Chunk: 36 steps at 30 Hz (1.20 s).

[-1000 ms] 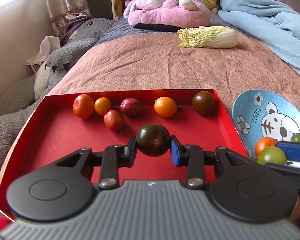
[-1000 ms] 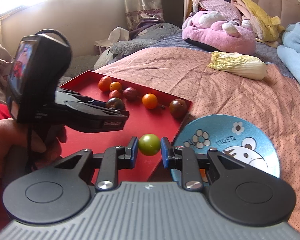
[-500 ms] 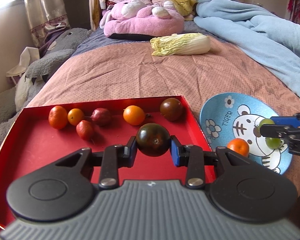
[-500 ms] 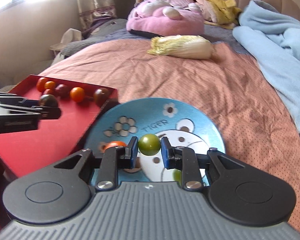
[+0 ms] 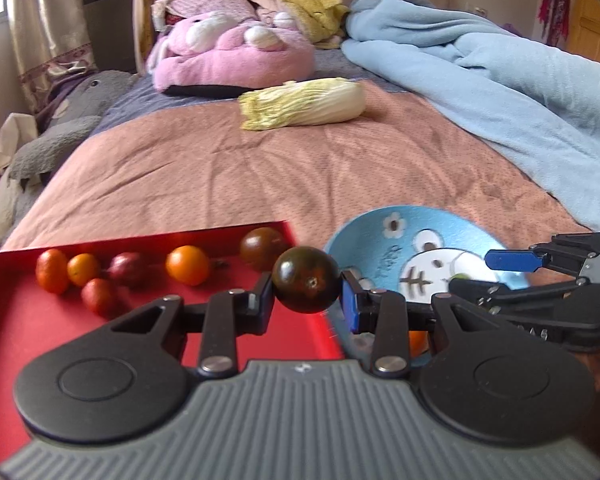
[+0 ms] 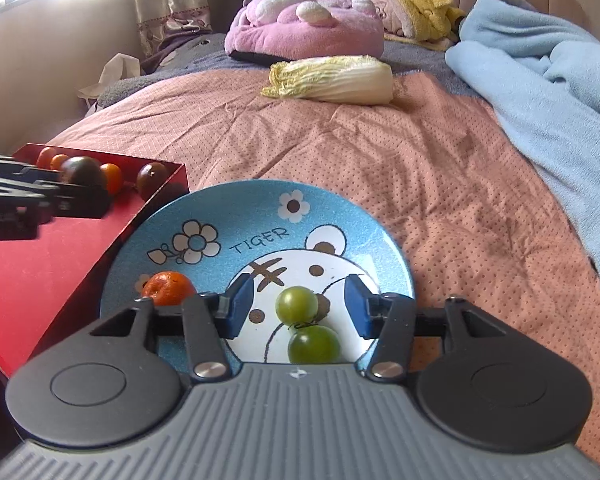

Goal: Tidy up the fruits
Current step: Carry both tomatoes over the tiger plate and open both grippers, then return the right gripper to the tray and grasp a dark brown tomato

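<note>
My left gripper (image 5: 306, 298) is shut on a dark brown-green tomato (image 5: 306, 280), held over the right edge of the red tray (image 5: 40, 320), beside the blue tiger plate (image 5: 384, 240). The tray holds several orange, red and dark fruits (image 5: 187, 265). My right gripper (image 6: 298, 308) hangs over the plate (image 6: 260, 216) with its jaws opening; a green tomato (image 6: 297, 304) lies between them, free of the pads. A second green tomato (image 6: 314, 344) sits just nearer, and an orange fruit (image 6: 168, 288) lies at the plate's left. The dark tomato (image 6: 82, 171) also shows at left in the right wrist view.
Plate and tray lie on a pink dotted bedspread (image 6: 380, 140). A napa cabbage (image 5: 304, 104) lies farther up the bed, before a pink plush toy (image 5: 236, 56). A light blue blanket (image 5: 500, 80) covers the right side. Grey plush toys (image 5: 60, 132) line the left.
My right gripper came over the plate, dropped lower and opened; the green tomato left its pads and lies on the plate. My left gripper carried the dark tomato rightward toward the plate.
</note>
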{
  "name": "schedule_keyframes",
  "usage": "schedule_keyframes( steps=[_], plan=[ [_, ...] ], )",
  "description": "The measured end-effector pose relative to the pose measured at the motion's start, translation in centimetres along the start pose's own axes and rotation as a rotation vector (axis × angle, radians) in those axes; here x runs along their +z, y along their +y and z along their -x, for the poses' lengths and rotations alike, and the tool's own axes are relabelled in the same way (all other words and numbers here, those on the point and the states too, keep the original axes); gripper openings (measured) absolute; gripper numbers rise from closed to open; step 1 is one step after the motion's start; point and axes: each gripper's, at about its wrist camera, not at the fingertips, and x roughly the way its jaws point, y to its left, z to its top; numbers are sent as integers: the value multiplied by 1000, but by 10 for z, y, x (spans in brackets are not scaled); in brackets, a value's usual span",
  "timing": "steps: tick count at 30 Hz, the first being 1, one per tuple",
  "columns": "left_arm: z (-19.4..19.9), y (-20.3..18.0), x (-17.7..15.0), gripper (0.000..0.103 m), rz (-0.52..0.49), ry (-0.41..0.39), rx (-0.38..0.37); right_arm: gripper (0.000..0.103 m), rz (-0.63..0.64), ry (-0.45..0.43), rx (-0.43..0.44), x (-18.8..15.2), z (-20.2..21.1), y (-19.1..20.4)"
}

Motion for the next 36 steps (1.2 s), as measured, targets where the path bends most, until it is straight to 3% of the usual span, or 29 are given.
schedule_keyframes(
  steps=[9, 21, 23, 25, 26, 36],
  plan=[
    [-36, -50, 3, 38, -74, 51, -58, 57, 35, 14, 63, -11, 23, 5],
    [-49, -58, -5, 39, -115, 94, -60, 59, 26, 26, 103, -14, 18, 13],
    [-48, -61, -4, 45, -124, 88, -54, 59, 21, 27, 100, -14, 19, 12],
    [-45, -63, -2, 60, -129, 67, -54, 59, 18, 27, 97, -14, 20, 12],
    [-43, -64, -1, 62, -130, 58, -56, 61, 17, 26, 95, -13, 21, 11],
    [-18, -52, 8, 62, -141, 25, -64, 62, 2, 25, 105, -12, 25, 25]
  ],
)
